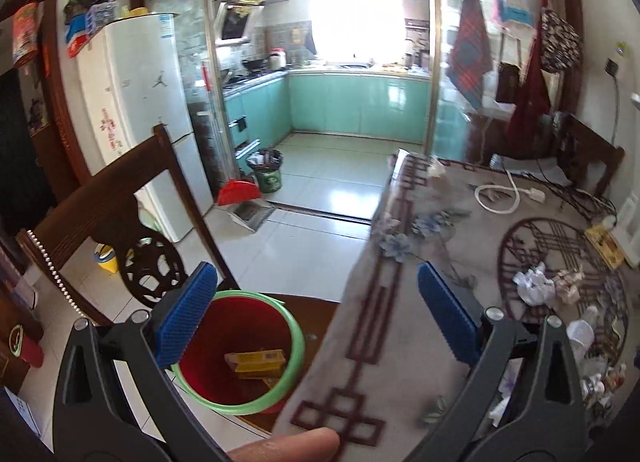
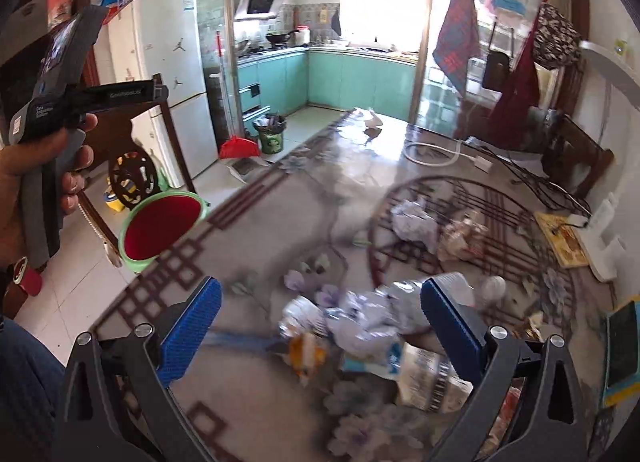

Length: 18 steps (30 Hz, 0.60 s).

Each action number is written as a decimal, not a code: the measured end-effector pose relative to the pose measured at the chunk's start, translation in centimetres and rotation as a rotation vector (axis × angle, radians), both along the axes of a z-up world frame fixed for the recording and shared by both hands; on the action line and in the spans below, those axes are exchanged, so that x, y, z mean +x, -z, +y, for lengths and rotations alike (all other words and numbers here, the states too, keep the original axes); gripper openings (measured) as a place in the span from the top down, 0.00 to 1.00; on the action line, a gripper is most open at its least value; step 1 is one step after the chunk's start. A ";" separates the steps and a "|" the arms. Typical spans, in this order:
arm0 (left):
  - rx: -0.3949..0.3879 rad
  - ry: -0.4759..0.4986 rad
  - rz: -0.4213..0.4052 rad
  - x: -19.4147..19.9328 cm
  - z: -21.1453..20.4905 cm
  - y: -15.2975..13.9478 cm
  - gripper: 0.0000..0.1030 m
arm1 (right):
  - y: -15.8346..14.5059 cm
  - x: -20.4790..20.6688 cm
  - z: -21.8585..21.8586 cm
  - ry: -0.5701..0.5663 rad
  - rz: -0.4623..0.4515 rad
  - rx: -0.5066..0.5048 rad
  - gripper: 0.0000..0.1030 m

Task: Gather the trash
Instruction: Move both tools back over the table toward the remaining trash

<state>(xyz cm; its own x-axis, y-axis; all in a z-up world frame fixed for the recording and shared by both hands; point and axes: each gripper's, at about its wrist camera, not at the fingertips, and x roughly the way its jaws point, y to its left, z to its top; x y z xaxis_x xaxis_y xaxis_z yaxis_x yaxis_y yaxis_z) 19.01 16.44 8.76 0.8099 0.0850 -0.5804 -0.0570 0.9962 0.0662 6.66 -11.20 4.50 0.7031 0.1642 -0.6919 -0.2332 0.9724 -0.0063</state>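
Crumpled white paper and plastic wrappers (image 2: 372,322) lie between my wide-open, empty right claw (image 2: 320,326). My left claw (image 1: 320,314), also open, hovers over the green-rimmed red bucket (image 1: 240,350) holding one yellow carton (image 1: 256,362); most worktop (image 1: 400,342) litter remains.

trash pile (image 2: 372,326) motion-blurred, bin (image 2: 160,228) partly hidden

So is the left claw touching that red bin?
Apart. The left wrist view shows the open left claw held above the bin, with nothing between its fingers.
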 end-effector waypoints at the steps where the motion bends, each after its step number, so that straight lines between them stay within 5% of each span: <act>1: -0.007 0.043 0.013 -0.1 -1.7 0.4 0.04 | 0.2 -0.5 -1.9 0.032 0.005 -0.003 0.06; 12: -0.018 0.574 0.234 -2.2 -21.6 6.5 0.04 | 0.8 -4.8 -15.1 0.249 -0.009 -0.037 0.06; 18: 0.060 0.670 0.356 -1.3 -29.0 10.5 0.04 | 2.9 -5.5 -18.4 0.286 0.029 0.007 0.06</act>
<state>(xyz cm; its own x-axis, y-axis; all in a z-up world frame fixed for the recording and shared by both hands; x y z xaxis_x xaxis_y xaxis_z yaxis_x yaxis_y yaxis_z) 17.68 -12.55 -1.76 0.4640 -0.3197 -0.8261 0.5937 0.8044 0.0221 1.19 -29.62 1.64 0.7016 -0.0334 -0.7118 0.0510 0.9987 0.0034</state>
